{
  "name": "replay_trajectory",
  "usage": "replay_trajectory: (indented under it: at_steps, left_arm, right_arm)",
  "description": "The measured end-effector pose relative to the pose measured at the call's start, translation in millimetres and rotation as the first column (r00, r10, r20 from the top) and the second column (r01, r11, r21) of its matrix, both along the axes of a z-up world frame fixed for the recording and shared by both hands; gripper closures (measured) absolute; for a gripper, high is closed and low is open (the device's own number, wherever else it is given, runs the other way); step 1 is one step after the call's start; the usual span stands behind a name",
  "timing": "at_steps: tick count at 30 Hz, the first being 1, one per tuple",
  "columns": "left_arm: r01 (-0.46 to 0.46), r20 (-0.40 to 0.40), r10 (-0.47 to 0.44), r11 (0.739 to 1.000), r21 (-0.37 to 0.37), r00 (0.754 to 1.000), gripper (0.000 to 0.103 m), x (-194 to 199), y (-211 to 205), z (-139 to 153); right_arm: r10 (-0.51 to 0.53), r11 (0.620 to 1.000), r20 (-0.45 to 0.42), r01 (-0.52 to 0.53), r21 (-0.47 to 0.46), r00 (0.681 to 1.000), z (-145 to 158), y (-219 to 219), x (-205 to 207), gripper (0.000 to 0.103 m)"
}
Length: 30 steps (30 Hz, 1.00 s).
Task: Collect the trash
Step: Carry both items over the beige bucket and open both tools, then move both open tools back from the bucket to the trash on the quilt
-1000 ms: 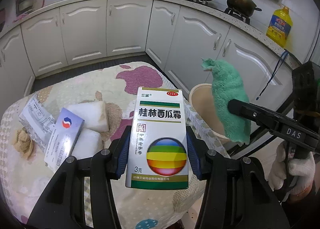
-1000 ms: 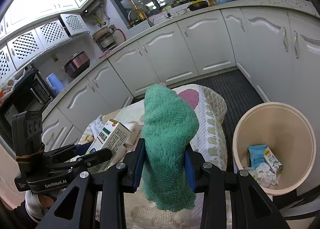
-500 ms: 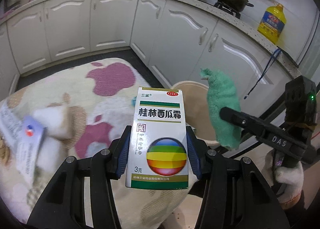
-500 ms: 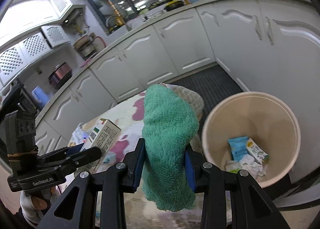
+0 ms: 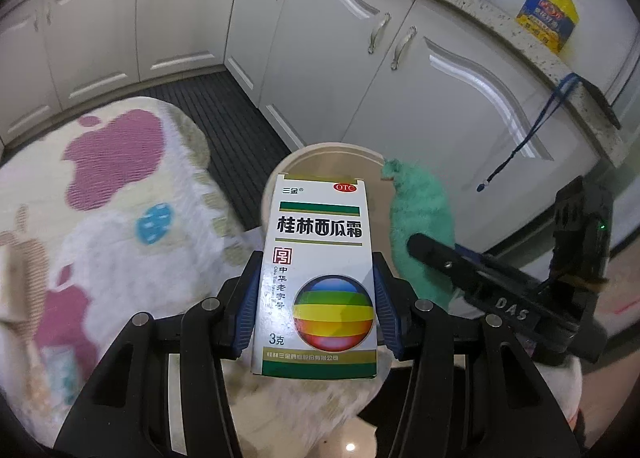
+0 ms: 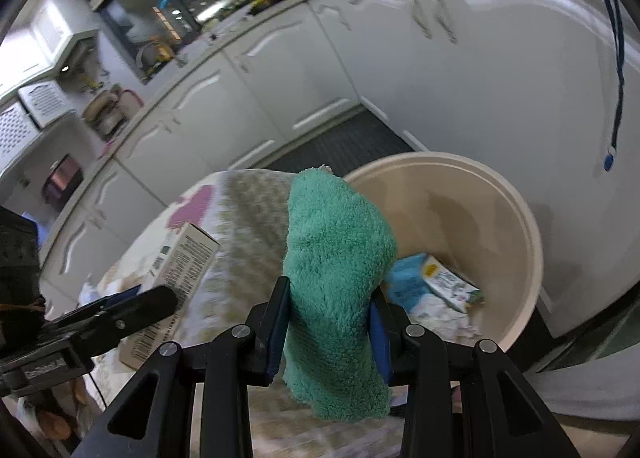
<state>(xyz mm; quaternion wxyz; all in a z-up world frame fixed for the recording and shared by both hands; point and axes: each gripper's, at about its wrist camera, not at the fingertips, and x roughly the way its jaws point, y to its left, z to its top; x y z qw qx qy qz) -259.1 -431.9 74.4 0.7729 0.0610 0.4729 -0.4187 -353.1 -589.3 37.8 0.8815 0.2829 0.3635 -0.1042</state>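
Observation:
My left gripper point(image 5: 316, 298) is shut on a white medicine box point(image 5: 318, 278) with a rainbow ball printed on it. The box is held upright over the table's edge, with the beige trash bin point(image 5: 304, 154) just behind it. My right gripper point(image 6: 330, 322) is shut on a green fluffy cloth point(image 6: 336, 274), which hangs beside the beige bin point(image 6: 520, 226). In the left wrist view the cloth point(image 5: 420, 218) and the right gripper point(image 5: 424, 250) show at the right. The box point(image 6: 180, 262) and the left gripper point(image 6: 160, 302) appear at the left of the right wrist view.
The bin holds a blue packet point(image 6: 408, 278), a small carton point(image 6: 452, 282) and crumpled paper. A round table with a flowered cloth point(image 5: 120, 226) lies to the left. White kitchen cabinets point(image 5: 320, 38) ring the dark floor mat point(image 5: 224, 114). A blue cord point(image 6: 618, 58) hangs from the counter.
Both grippers have swung rightward from over the table toward the bin and dipped lower, each keeping its hold. The bin now looms larger and closer in both views.

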Motion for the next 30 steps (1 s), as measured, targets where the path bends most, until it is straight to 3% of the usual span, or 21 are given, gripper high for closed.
replay_trajectory:
  at_steps: [4, 7, 8, 10, 16, 25, 30]
  left_arm:
    - [-0.002, -0.018, 0.002, 1.000, 0.004, 1.000, 0.054, 1.8, -27.4, -11.2]
    - [-0.015, -0.048, 0.014, 1.000, -0.021, 0.999, 0.053, 8.6, -40.7, -19.1]
    - [-0.014, -0.066, 0.012, 0.999, -0.029, 0.998, 0.052, 11.6, -44.7, -22.5]
    - [-0.008, -0.103, 0.003, 0.999, -0.045, 0.995, 0.038, 16.4, -49.8, -27.9]
    - [-0.016, -0.113, 0.011, 0.999, -0.046, 0.994, 0.036, 16.4, -44.9, -30.5]
    - [-0.026, -0.037, 0.025, 0.999, -0.020, 0.999, 0.036, 1.5, -20.1, -11.5]
    - [-0.037, -0.002, 0.037, 0.999, -0.008, 0.999, 0.036, -6.2, -2.7, -4.0]
  right_arm:
    - [-0.047, 0.999, -0.021, 0.047, 0.009, 0.999, -10.7, -19.6, 4.0, 0.068]
    - [-0.088, 0.996, -0.035, 0.088, -0.002, 0.996, -15.8, -30.0, 5.0, 0.054]
    - [-0.100, 0.995, -0.033, 0.100, -0.004, 0.994, -15.9, -32.1, 3.8, 0.053]
    - [-0.104, 0.995, -0.029, 0.104, -0.001, 0.994, -16.7, -34.2, 0.4, 0.053]
    - [-0.106, 0.994, -0.035, 0.107, 0.021, 0.994, -21.0, -34.8, -10.0, 0.052]
    - [-0.070, 0.997, -0.044, 0.071, 0.015, 0.997, -21.3, -18.8, -7.9, 0.052]
    - [-0.047, 0.999, -0.038, 0.047, -0.005, 0.998, -14.7, -4.5, -8.0, 0.045]
